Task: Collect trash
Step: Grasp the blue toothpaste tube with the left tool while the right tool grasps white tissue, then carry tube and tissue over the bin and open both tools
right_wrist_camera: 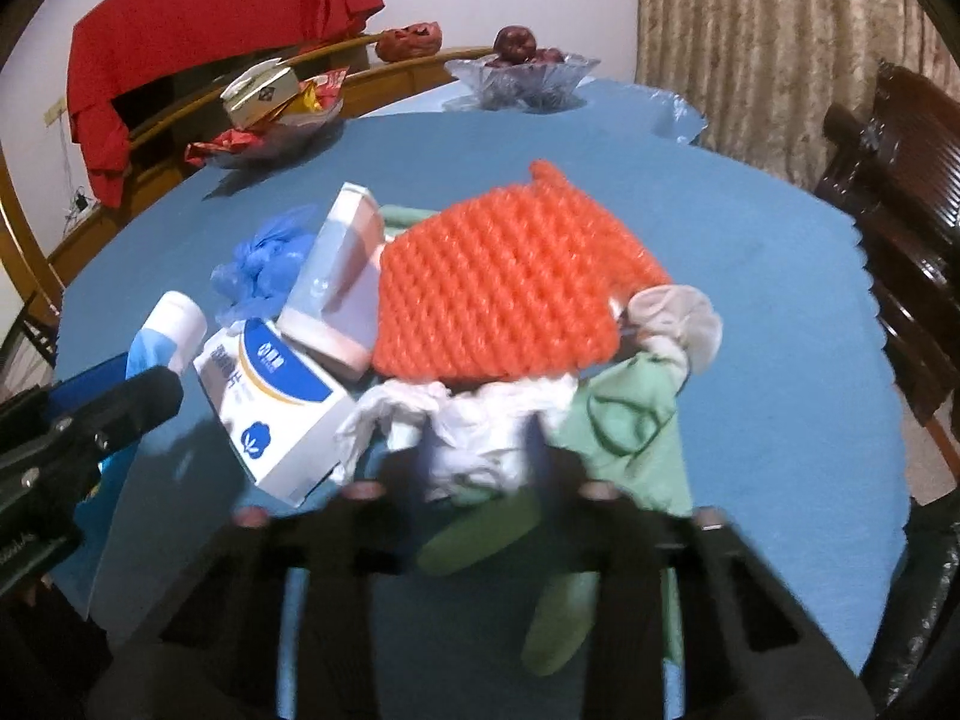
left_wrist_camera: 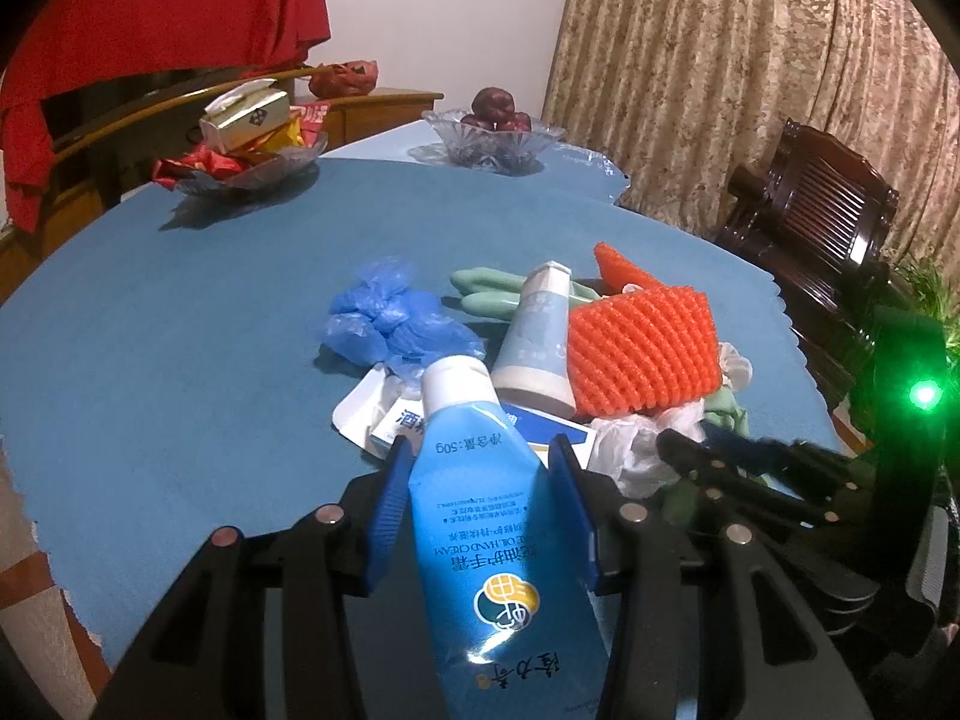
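Observation:
My left gripper [left_wrist_camera: 480, 462] is shut on a blue hand cream tube [left_wrist_camera: 480, 516], cap pointing away, lifted over the blue tablecloth [left_wrist_camera: 180, 330]. Behind it lies the trash pile: an orange foam net [left_wrist_camera: 642, 348], a pale tube [left_wrist_camera: 534, 336], crumpled blue plastic [left_wrist_camera: 390, 318] and a white-and-blue box [right_wrist_camera: 276, 402]. My right gripper [right_wrist_camera: 474, 456], blurred, grips a white crumpled plastic bag [right_wrist_camera: 480, 426] at the near edge of the pile, with a green rubber glove [right_wrist_camera: 624, 420] beside and under it. In the left wrist view the right gripper [left_wrist_camera: 690, 450] reaches in from the right.
A glass bowl of snack packets [left_wrist_camera: 252, 162] and a glass bowl of red dates [left_wrist_camera: 492, 138] stand at the table's far side. A dark wooden chair [left_wrist_camera: 810, 210] sits at the right edge before a patterned curtain. A red cloth [left_wrist_camera: 150, 30] hangs at the back left.

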Action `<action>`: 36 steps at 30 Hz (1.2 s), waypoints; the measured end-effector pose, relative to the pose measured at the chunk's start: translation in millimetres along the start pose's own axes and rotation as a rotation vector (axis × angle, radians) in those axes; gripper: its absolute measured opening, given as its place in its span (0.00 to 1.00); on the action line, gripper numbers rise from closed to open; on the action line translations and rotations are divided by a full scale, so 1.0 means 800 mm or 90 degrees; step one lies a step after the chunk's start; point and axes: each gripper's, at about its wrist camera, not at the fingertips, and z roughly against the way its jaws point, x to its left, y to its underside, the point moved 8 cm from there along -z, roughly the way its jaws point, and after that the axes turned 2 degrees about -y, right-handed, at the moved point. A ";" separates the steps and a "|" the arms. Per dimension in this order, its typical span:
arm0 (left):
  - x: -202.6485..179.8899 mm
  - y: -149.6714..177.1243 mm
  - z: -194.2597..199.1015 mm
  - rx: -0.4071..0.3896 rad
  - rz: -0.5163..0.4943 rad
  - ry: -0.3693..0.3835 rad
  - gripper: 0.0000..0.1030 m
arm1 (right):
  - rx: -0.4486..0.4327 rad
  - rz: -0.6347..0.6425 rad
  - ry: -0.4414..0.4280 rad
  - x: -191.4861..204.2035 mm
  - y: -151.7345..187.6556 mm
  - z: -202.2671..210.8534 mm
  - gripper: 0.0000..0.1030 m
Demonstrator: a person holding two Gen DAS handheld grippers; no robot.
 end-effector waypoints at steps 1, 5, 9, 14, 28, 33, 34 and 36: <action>0.000 0.000 0.000 0.000 0.000 0.000 0.45 | -0.001 -0.001 -0.006 0.001 0.002 0.002 0.11; -0.001 -0.001 0.004 -0.002 -0.003 0.000 0.45 | -0.027 -0.003 -0.029 0.003 0.000 0.025 0.08; -0.009 -0.006 0.013 -0.011 -0.011 0.005 0.45 | -0.056 0.000 -0.034 0.002 -0.005 0.059 0.08; -0.027 -0.012 0.028 -0.019 -0.023 0.022 0.45 | -0.077 -0.005 -0.028 -0.006 -0.002 0.100 0.08; -0.113 -0.024 0.078 -0.043 -0.079 0.093 0.45 | -0.128 -0.059 0.090 -0.085 0.009 0.223 0.08; -0.161 -0.025 0.094 -0.045 -0.101 0.130 0.45 | -0.137 -0.072 0.161 -0.125 0.023 0.274 0.08; -0.173 -0.024 0.097 -0.045 -0.107 0.137 0.45 | -0.138 -0.076 0.171 -0.131 0.026 0.282 0.08; -0.201 -0.022 0.104 -0.046 -0.124 0.155 0.45 | -0.138 -0.088 0.196 -0.149 0.035 0.302 0.08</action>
